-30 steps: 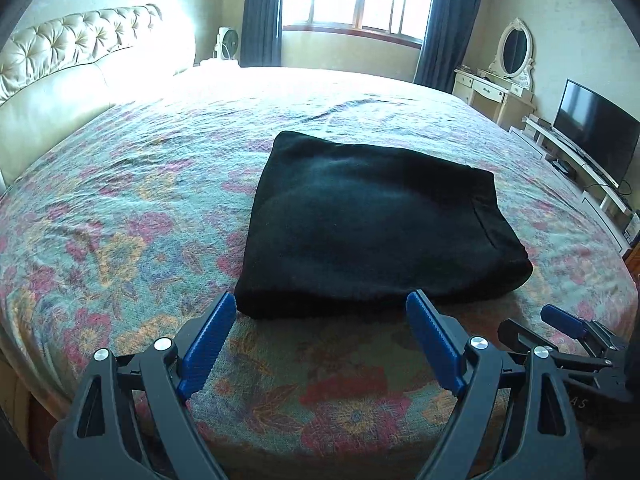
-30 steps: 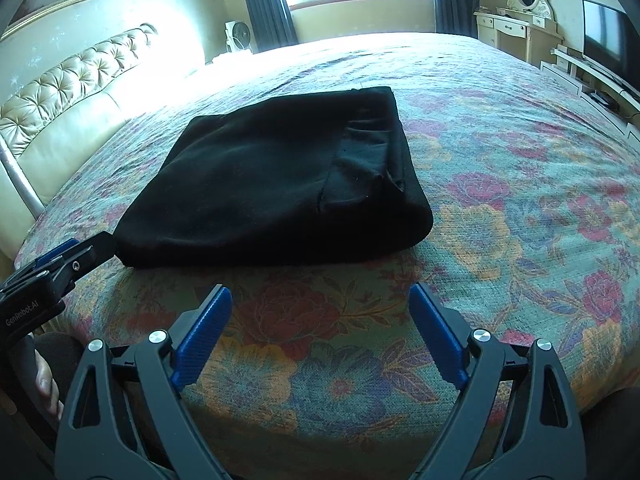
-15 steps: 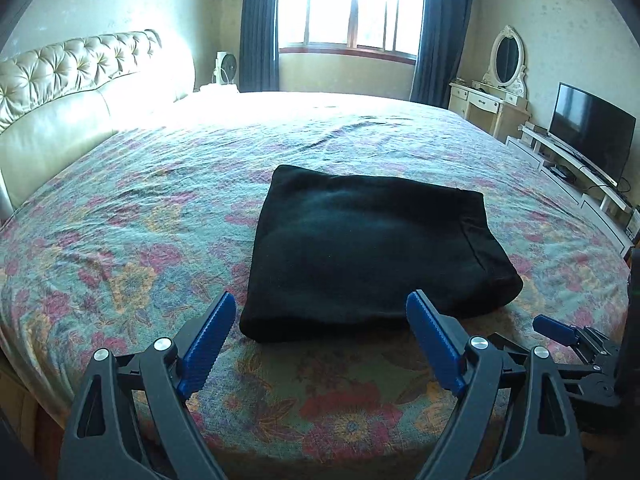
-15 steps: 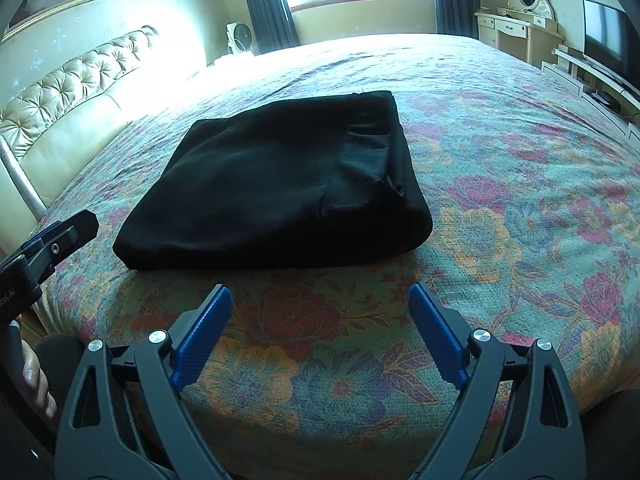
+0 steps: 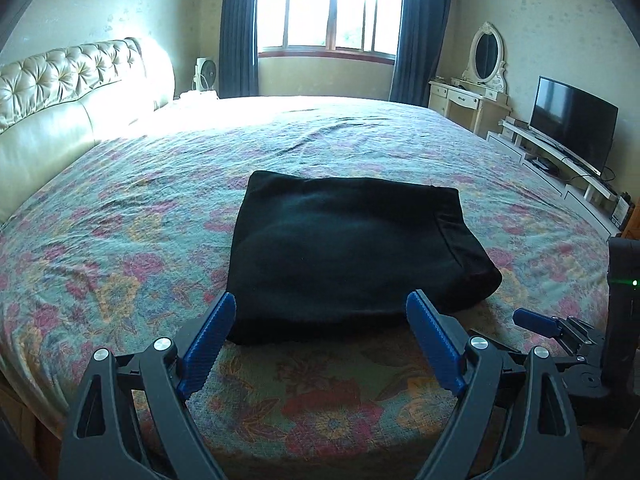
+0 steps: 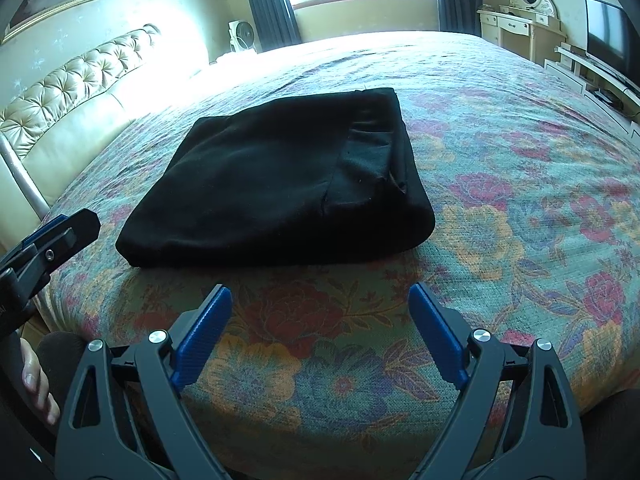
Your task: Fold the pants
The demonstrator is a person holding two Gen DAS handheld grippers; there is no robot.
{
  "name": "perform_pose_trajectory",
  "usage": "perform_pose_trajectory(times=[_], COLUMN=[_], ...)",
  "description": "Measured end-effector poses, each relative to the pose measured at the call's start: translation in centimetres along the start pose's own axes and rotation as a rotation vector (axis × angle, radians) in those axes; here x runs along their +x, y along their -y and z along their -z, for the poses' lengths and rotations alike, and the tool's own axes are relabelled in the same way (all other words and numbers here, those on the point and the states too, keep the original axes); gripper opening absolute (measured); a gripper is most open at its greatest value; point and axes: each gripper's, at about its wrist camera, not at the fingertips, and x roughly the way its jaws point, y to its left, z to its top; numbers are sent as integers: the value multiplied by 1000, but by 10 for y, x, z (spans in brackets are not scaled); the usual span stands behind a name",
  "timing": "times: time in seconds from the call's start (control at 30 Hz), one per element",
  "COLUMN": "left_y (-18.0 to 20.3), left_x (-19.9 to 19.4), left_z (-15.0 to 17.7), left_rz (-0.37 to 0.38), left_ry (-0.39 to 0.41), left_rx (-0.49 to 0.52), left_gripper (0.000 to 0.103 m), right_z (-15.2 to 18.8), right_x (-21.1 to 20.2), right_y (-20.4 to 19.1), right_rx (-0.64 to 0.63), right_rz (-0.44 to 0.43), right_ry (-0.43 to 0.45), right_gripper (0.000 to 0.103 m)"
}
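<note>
The black pants (image 5: 348,256) lie folded into a thick rectangle on the floral bedspread (image 5: 120,240), near the bed's front edge. They also show in the right wrist view (image 6: 280,184). My left gripper (image 5: 322,320) is open and empty, just short of the pants' near edge. My right gripper (image 6: 320,312) is open and empty, over the bedspread (image 6: 520,208) a little short of the pants. The right gripper shows at the left view's lower right (image 5: 536,322). The left gripper shows at the right view's left edge (image 6: 52,240).
A padded cream headboard (image 5: 60,96) runs along the left. A window with dark curtains (image 5: 328,12) is at the back. A dressing table with an oval mirror (image 5: 480,76) and a TV (image 5: 572,128) on a low unit stand to the right.
Both grippers have drawn back and tilted up from the pants, more so the left one, so more of the room shows. The pants have not moved.
</note>
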Motion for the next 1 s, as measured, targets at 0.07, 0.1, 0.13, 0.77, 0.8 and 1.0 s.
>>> perform_pose_trajectory(times=[0.07, 0.1, 0.13, 0.77, 0.8, 1.0], left_y=[2, 3, 4, 14, 14, 12], left_x=[2, 4, 6, -2, -1, 2], left_z=[0, 1, 1, 4, 4, 5], left_rz=[-12, -19, -26, -57, -56, -41], left_ry=[-8, -19, -34, 14, 9, -17], left_rx=[21, 30, 31, 74, 74, 53], left_gripper=[86, 86, 86, 86, 86, 86], right_z=[0, 1, 1, 5, 5, 6], right_x=[1, 1, 1, 7, 7, 10], right_y=[0, 0, 0, -2, -1, 1], right_rx=[2, 2, 2, -3, -2, 5], right_rz=[-3, -4, -5, -21, -21, -28], right_ry=[-4, -5, -7, -37, -39, -51], right_gripper=[90, 90, 90, 90, 90, 90])
